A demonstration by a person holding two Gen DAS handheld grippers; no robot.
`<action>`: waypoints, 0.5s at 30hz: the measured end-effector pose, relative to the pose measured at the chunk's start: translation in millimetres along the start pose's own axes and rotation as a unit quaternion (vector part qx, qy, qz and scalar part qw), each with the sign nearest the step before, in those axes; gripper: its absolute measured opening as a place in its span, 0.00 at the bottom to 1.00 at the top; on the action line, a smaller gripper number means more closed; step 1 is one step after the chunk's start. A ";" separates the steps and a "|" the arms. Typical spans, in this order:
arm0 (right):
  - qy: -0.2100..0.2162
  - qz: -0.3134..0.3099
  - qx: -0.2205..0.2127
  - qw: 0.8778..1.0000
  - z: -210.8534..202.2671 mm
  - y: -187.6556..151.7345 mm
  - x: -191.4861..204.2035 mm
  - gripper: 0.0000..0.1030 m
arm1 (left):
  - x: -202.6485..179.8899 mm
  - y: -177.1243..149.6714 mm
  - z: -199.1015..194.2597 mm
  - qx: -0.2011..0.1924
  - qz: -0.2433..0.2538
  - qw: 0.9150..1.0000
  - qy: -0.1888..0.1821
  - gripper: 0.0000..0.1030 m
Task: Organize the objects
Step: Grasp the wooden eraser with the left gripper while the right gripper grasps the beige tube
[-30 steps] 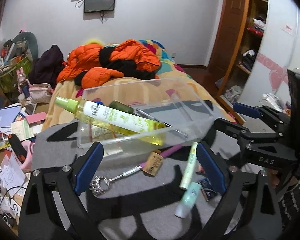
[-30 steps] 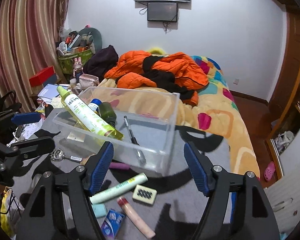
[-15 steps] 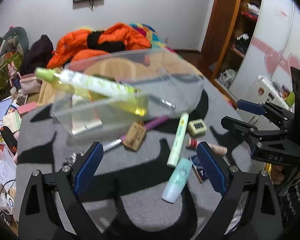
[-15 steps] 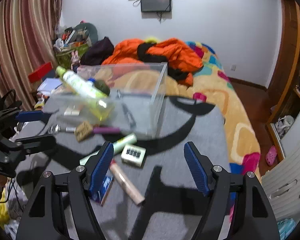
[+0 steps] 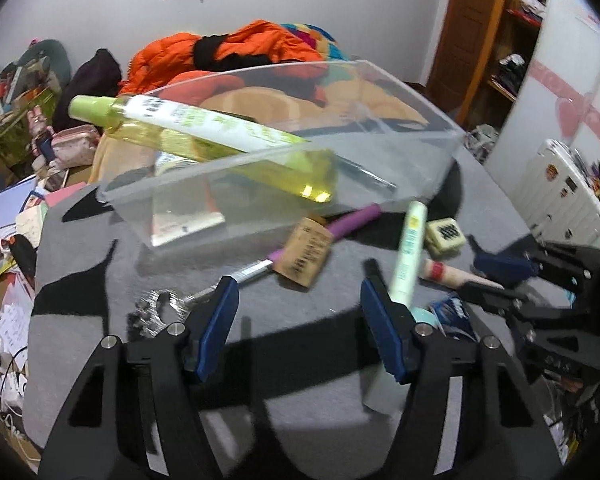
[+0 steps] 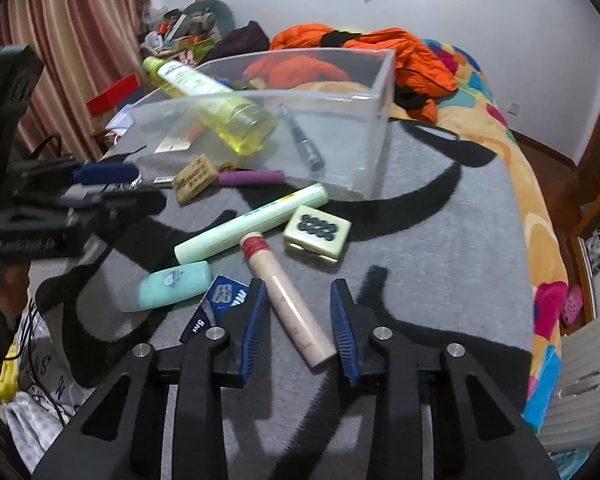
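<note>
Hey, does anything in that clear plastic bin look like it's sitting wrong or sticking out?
Yes. The long yellow-green spray bottle lies slanted in the clear plastic bin, with its capped end poking out over the rim instead of lying flat inside.

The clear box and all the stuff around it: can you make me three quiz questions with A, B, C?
1. Where is the yellow-green bottle?
A. in the clear box
B. on the floor
C. in a gripper
2. What colour is the jacket on the bed?
A. blue
B. orange
C. white
3. What lies between the right gripper pads?
A. nothing
B. a spoon
C. the beige tube, not yet pinched

Answers: A, it leans over the box's rim; B, it is bright orange; C, the pads have just been closing, gaps still show.
</note>
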State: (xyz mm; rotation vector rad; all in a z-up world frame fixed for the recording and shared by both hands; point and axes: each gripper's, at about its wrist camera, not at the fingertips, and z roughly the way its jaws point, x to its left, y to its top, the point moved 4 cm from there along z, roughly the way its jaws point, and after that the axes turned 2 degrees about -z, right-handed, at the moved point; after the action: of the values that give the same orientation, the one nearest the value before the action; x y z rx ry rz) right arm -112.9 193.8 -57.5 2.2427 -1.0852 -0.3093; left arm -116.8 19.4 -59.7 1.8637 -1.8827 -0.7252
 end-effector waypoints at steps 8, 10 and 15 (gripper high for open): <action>0.009 -0.001 0.005 1.000 3.1 -2.9 2.4 0.13 | 1.4 15.7 25.6 0.009 0.017 1.000 0.010 0.50; 0.007 0.003 0.005 1.000 0.9 -4.6 0.1 0.13 | -3.2 17.1 33.6 0.015 0.024 1.000 0.003 0.46; 0.018 0.032 0.004 0.999 -3.7 -9.4 -4.5 0.14 | -7.8 17.5 38.0 0.003 0.035 0.999 0.005 0.37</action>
State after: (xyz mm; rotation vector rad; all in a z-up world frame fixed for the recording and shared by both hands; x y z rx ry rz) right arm -108.1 203.3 -60.8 2.2063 -1.1390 -0.2370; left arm -153.5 30.1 -78.4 1.7925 -1.9356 -0.6867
